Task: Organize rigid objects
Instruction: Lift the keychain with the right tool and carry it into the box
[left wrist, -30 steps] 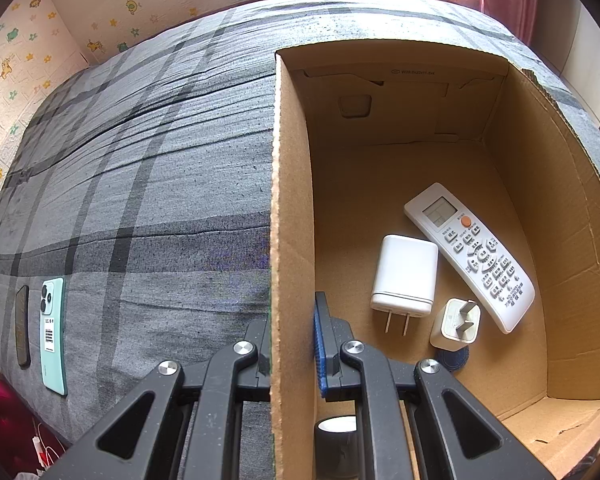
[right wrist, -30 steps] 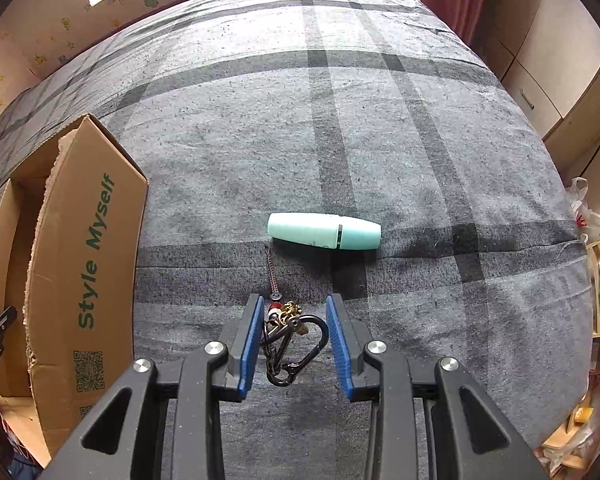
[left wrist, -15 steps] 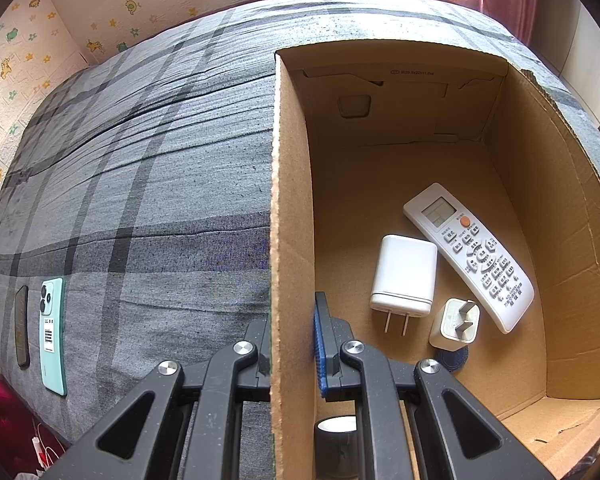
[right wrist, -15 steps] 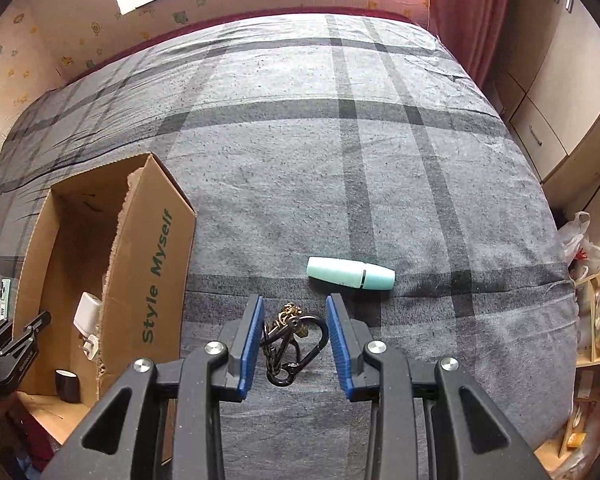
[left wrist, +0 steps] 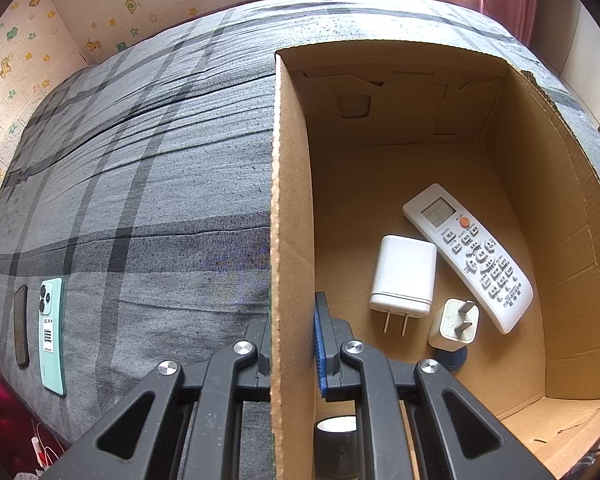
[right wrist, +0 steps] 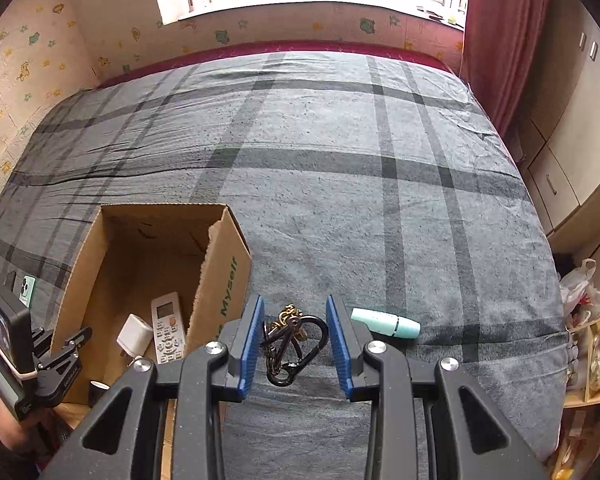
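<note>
My right gripper (right wrist: 295, 320) is shut on a black carabiner keychain (right wrist: 296, 344) with small brass bits, held above the grey plaid bed (right wrist: 340, 180). It hangs just right of the open cardboard box (right wrist: 140, 248). My left gripper (left wrist: 292, 320) is shut on the box's left wall (left wrist: 292, 200), one finger inside and one outside. On the box floor lie a white remote (left wrist: 468, 256), a white charger (left wrist: 404, 272), a small white plug (left wrist: 454, 326) and a dark cylinder (left wrist: 336, 432). A mint tube (right wrist: 384, 323) lies on the bed right of my right gripper.
A mint phone (left wrist: 52, 332) and a dark phone (left wrist: 21, 326) lie near the bed's left edge. Cupboards (right wrist: 572, 140) and a red curtain (right wrist: 500, 40) stand beyond the bed's right side. A shelf with bags (right wrist: 588, 340) is at the lower right.
My right gripper has risen with the keychain and swung left, so the box's inside now shows in its view. The left gripper and the box have not moved.
</note>
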`<state>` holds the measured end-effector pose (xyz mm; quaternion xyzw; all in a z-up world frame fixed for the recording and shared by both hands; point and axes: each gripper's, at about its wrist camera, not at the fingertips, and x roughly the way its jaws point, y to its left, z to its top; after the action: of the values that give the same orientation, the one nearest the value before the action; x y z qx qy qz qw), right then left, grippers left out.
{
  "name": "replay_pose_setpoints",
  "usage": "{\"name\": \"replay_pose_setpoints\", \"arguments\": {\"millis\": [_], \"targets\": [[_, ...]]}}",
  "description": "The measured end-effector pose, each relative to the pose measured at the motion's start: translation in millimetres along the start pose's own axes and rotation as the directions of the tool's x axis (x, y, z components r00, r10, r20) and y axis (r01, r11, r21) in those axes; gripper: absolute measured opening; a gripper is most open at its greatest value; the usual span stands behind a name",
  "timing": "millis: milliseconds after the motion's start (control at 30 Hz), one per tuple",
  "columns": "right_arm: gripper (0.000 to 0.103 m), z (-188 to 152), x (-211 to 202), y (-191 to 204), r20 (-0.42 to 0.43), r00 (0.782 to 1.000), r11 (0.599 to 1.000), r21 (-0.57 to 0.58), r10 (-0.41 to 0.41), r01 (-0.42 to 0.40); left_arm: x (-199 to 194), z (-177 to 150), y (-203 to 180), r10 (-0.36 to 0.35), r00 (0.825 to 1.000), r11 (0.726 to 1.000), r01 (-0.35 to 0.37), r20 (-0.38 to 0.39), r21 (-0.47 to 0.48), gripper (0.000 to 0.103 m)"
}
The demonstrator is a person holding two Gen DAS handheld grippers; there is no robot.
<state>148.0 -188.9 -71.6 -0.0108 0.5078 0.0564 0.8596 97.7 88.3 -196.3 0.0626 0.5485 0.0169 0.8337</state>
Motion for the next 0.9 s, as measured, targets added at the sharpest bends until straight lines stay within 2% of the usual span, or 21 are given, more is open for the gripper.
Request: {"name": "replay_pose_setpoints", "arguments": {"millis": [500, 900], "targets": [[0.034, 28, -19, 60, 0.053, 0.996, 0.993, -0.096, 0.075, -0.07, 0, 0, 0, 0.0, 1.0, 1.0, 0.0, 0.0, 0.0, 0.014], [0.034, 25, -3, 121, 0.01, 0.989, 0.971, -0.191, 0.149, -0.144, 0, 0, 0, -0.001, 1.0, 1.0, 0.001, 0.0, -0.001, 0.014]]}}
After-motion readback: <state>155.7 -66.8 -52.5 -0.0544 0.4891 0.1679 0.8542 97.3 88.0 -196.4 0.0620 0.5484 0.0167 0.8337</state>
